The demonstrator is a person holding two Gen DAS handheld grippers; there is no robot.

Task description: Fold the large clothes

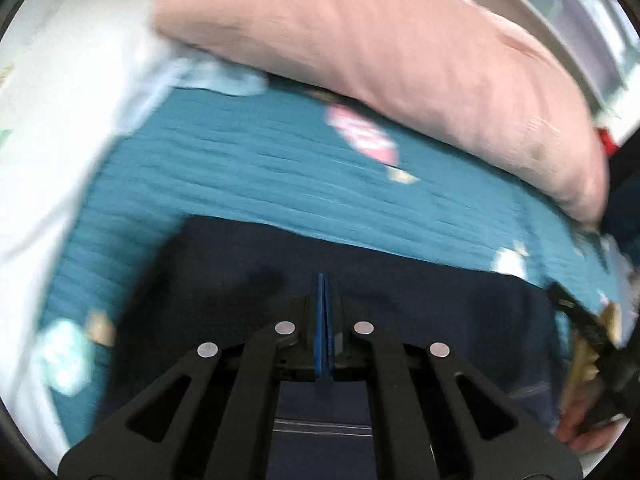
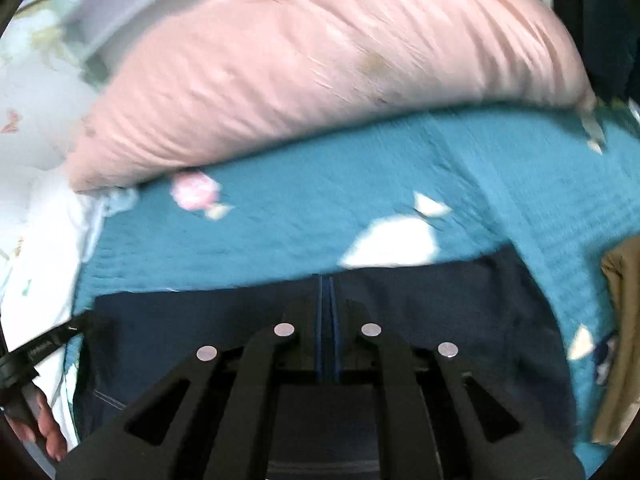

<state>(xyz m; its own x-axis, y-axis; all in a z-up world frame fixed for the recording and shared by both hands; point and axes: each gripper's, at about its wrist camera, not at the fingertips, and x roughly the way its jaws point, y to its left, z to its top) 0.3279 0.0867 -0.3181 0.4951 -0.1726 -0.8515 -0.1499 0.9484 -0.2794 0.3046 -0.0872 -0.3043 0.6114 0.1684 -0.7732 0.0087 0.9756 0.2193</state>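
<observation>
A dark navy garment [image 1: 360, 280] lies spread on a teal quilted bedspread [image 1: 260, 168]; it also shows in the right wrist view [image 2: 420, 300]. My left gripper [image 1: 323, 280] is over the garment with its blue pads pressed together; no cloth shows between them. My right gripper [image 2: 327, 280] is over the same garment, its pads nearly together, and whether cloth is pinched between them is hidden. Both views are blurred. The other gripper and a hand show at the right edge of the left view [image 1: 592, 340] and the left edge of the right view [image 2: 28, 360].
A large pink pillow [image 1: 380, 48] lies at the far side of the bed, also in the right wrist view [image 2: 320, 72]. White patterned bedding [image 1: 48, 140] lies to the left. A brown cloth [image 2: 620, 340] is at the right edge. The bedspread [image 2: 320, 208] has printed patches.
</observation>
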